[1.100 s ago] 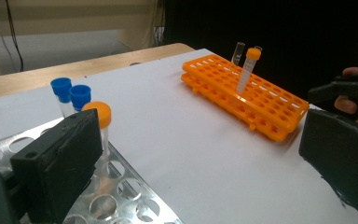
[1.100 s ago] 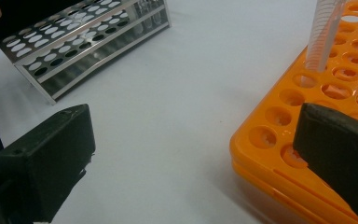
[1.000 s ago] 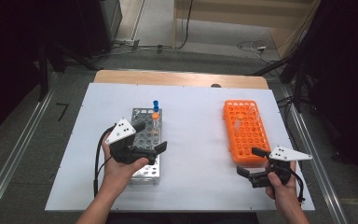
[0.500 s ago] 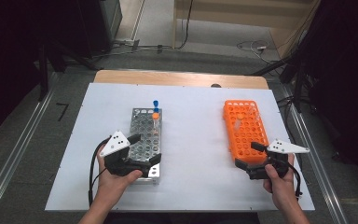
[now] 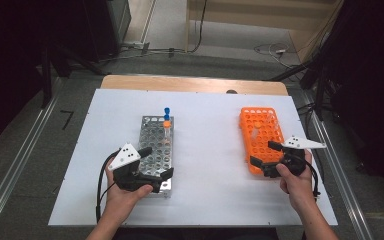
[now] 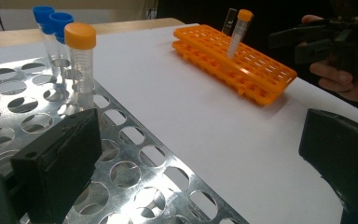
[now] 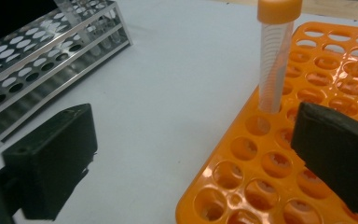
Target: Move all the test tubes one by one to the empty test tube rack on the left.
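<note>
Left tool: held low over the near end of the perforated metal tube rack, jaws spread wide, nothing between them. In the left gripper view one jaw sits over the rack's holed top plate, the other out over the bare white surface.

Metal rack stands left of centre on the surface. At its far end: an orange-capped clear plastic tube upright in a hole, with two blue-capped clear tubes just behind it, also upright.

Right tool: jaws likewise wide apart and empty, poised at the near left corner of the orange plastic tube rack. In the right gripper view one jaw hangs over the white surface beside the rack, the other over the rack's holes.

Orange rack lies right of centre, well apart from the metal one. A second orange-capped clear tube stands upright in one of its holes, just beyond the right tool's jaws, not touching them.
</note>
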### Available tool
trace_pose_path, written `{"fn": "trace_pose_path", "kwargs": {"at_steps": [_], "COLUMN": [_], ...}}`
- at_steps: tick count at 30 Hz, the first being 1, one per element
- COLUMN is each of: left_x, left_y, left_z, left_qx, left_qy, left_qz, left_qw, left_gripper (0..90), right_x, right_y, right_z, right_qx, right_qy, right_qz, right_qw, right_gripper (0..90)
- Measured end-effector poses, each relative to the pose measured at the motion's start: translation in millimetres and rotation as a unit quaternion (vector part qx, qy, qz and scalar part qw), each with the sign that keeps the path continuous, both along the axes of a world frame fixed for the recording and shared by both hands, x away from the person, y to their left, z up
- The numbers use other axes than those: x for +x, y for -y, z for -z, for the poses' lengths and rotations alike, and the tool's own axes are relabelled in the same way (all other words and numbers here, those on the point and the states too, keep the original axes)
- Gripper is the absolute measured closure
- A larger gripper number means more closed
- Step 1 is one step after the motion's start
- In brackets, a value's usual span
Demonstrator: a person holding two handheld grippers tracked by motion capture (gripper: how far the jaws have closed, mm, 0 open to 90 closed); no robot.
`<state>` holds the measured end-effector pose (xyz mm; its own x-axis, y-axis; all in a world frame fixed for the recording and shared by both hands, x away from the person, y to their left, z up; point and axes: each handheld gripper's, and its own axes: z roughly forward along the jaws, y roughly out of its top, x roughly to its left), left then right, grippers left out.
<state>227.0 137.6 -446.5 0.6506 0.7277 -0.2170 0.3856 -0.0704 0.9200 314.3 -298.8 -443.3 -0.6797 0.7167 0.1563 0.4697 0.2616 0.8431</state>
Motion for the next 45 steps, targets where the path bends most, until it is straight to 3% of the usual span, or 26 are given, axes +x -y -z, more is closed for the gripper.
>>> {"fn": "trace_pose_path", "kwargs": {"at_steps": [8,19,28,39,45], "left_x": [0.0,0.0,-0.6,-0.4,-0.4], "left_y": [-1.1,-2.2,-2.1,-3.0,-1.7], "left_z": [0.3,-0.2,-1.1,-1.3,-0.8], "left_qx": [-0.002,-0.002,-0.003,-0.003,-0.004], "left_qy": [0.0,-0.001,0.001,0.002,-0.001], "left_qz": [-0.001,-0.003,-0.004,-0.005,-0.004], "left_qw": [1.0,1.0,1.0,1.0,1.0], "left_gripper": [0.0,0.0,0.0,0.0,0.0], "right_x": [18.4,29.8,42.0,59.6,63.9], "right_y": [-6.4,-12.1,-15.6,-21.9,-25.0], "right_z": [-0.9,3.3,5.4,14.4,14.9], "right_qx": [-0.016,-0.036,-0.045,-0.074,-0.094], "right_qy": [-0.016,-0.012,-0.016,-0.041,-0.037], "right_qz": [0.038,0.061,0.074,0.102,0.113], "right_qw": [0.999,0.9974,0.9961,0.9912,0.9885], "right_gripper": [12.3,35.4,47.0,59.2,69.4]}}
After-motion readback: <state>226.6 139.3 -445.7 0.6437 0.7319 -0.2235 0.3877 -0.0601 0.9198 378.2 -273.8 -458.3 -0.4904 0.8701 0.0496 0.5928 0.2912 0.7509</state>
